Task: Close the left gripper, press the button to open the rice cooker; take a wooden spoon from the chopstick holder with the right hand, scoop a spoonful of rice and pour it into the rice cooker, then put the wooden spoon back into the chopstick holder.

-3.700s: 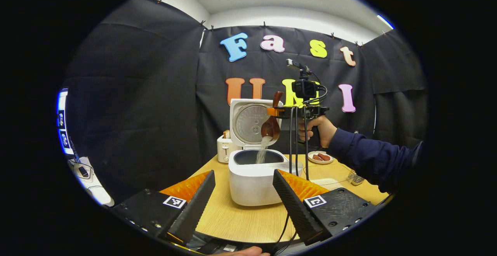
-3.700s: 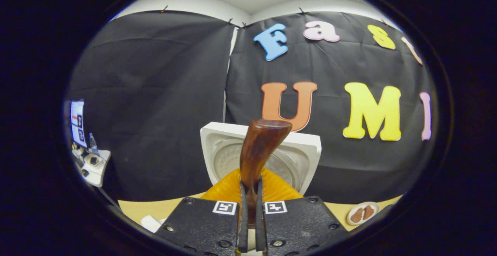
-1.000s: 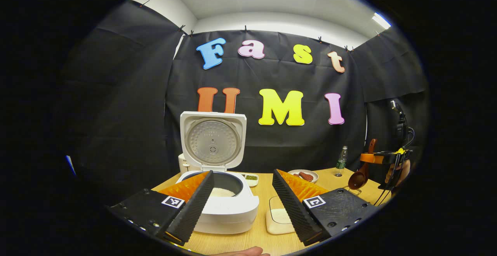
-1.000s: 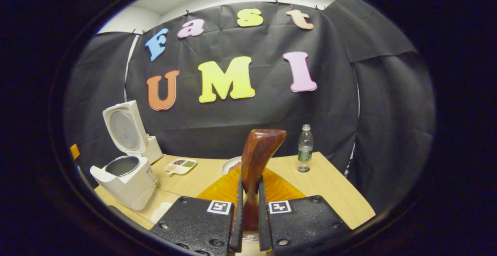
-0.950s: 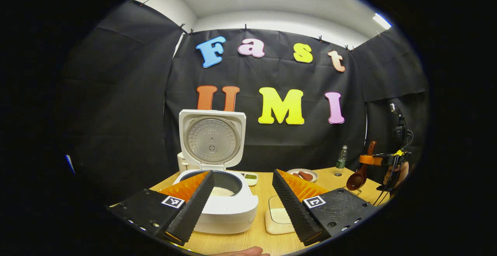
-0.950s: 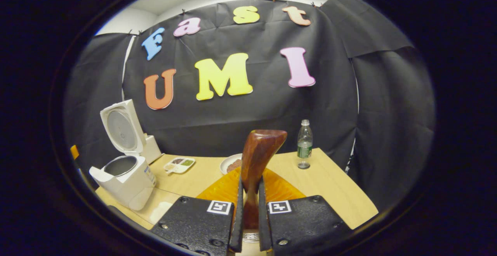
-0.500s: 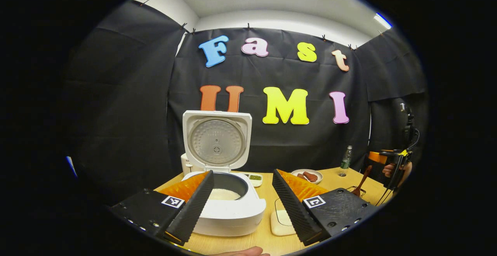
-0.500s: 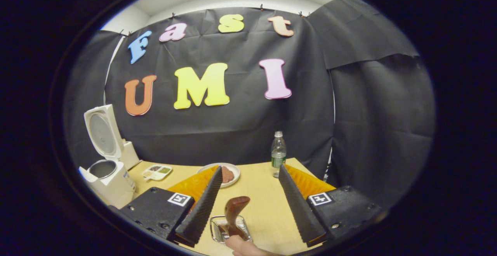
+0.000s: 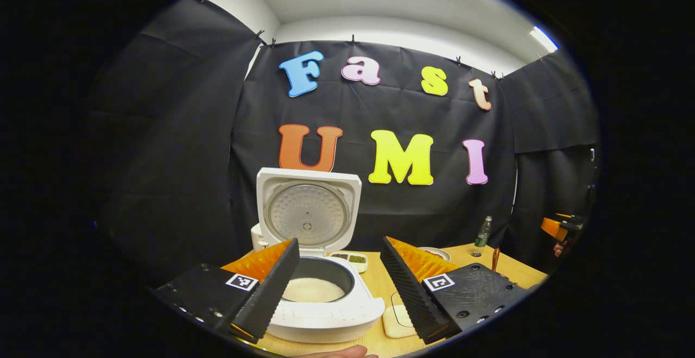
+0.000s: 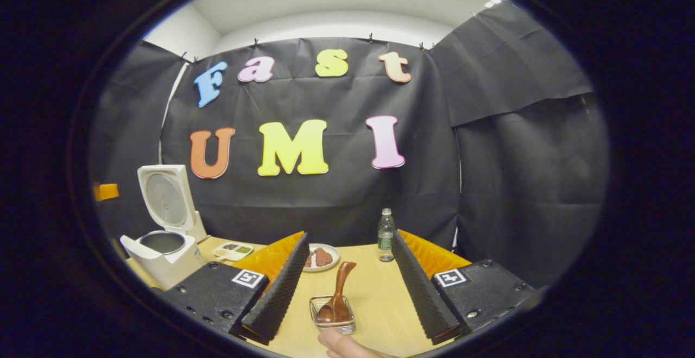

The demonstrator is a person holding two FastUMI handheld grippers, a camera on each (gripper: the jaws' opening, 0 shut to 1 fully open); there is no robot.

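Observation:
The white rice cooker [image 9: 326,314] stands open with its lid [image 9: 308,211] upright and white rice [image 9: 314,290] in the pot. My left gripper [image 9: 339,240] is open, its fingers framing the cooker just in front of it. In the right gripper view the wooden spoon [image 10: 337,295] stands bowl-down in the wire chopstick holder [image 10: 332,319], leaning right. My right gripper [image 10: 347,239] is open above and behind the holder, apart from the spoon. The cooker [image 10: 163,241] sits far left there. The spoon's handle [image 9: 494,258] pokes up at the table's right end in the left gripper view.
A white rice container [image 9: 399,317] lies right of the cooker. A small divided dish [image 10: 232,250], a plate of sausages [image 10: 320,257] and a water bottle [image 10: 385,236] stand along the back of the wooden table [image 10: 380,293]. A hand [image 10: 347,344] shows at the bottom edge.
The right gripper lowered the spoon into the holder, opened, let go and pulled back and up. The left gripper has edged nearer the cooker.

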